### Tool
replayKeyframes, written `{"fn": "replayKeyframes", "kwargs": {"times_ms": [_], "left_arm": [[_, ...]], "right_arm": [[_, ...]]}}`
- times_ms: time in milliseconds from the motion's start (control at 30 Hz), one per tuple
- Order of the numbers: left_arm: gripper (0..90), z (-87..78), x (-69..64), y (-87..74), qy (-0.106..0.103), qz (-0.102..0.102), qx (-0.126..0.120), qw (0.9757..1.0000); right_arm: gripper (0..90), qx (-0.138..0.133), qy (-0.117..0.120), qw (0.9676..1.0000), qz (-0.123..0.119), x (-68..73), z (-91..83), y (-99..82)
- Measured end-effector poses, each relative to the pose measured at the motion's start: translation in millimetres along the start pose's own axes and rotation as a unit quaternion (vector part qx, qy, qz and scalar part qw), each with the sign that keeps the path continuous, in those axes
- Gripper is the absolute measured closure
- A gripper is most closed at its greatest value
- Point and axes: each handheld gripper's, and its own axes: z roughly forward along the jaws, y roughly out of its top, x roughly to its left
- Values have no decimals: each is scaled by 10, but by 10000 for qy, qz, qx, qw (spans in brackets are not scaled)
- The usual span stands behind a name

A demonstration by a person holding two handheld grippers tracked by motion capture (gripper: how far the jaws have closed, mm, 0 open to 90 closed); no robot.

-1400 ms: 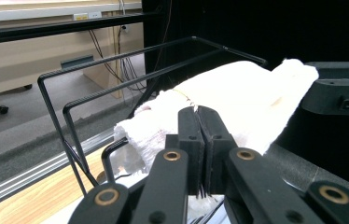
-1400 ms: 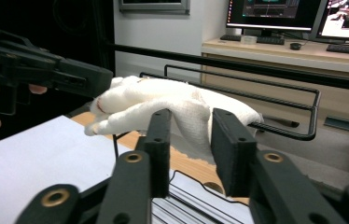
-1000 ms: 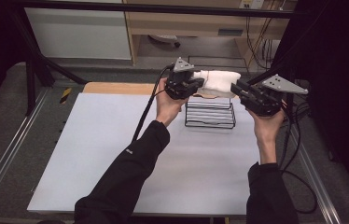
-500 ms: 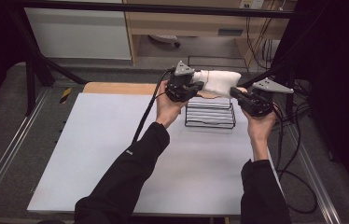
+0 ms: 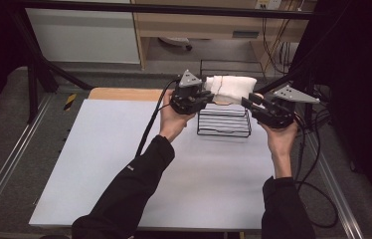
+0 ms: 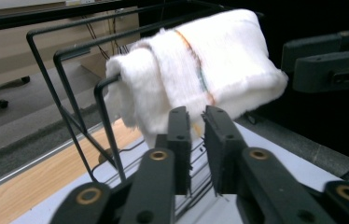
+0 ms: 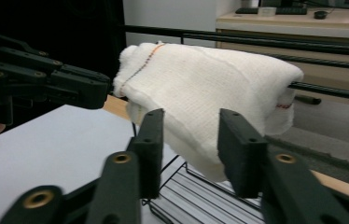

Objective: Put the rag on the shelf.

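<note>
White folded cloth towel (image 5: pixel 232 88) draped over black wire rack (image 5: pixel 224 121)
Towel lies at 12 o'clock of both tools: left gripper (image 6: pixel 197 122), jaws narrow, just opening, nothing between; right gripper (image 7: pixel 192 135), jaws wider, just opening, towel's edge between them.

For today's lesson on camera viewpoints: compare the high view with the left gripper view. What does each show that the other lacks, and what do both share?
High view alone: the whole white table, both forearms, and the left gripper from outside. Left gripper view alone: the towel's coloured stitched stripe, and its own two jaws standing slightly apart just short of the towel. Both: the white towel draped over the black wire rack, and the right gripper beside it.
</note>
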Motion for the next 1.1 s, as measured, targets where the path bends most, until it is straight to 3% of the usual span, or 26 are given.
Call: {"fn": "replayKeyframes", "kwargs": {"times_ms": [200, 467, 667, 1100], "left_arm": [[555, -178, 70, -219, -124, -18, 114, 9999], [301, -428, 219, -590, -22, -147, 355, 9993], [183, -677, 329, -895, 52, -208, 546, 9983], [80, -1256, 539, -1581, 314, -405, 778, 9957]], "right_arm": [[348, 166, 202, 9996, 51, 69, -44, -31], [142, 317, 393, 9987, 105, 179, -48, -188], [75, 399, 557, 9976, 123, 255, -48, -325], [5, 627, 816, 9946, 146, 389, -68, -732]]}}
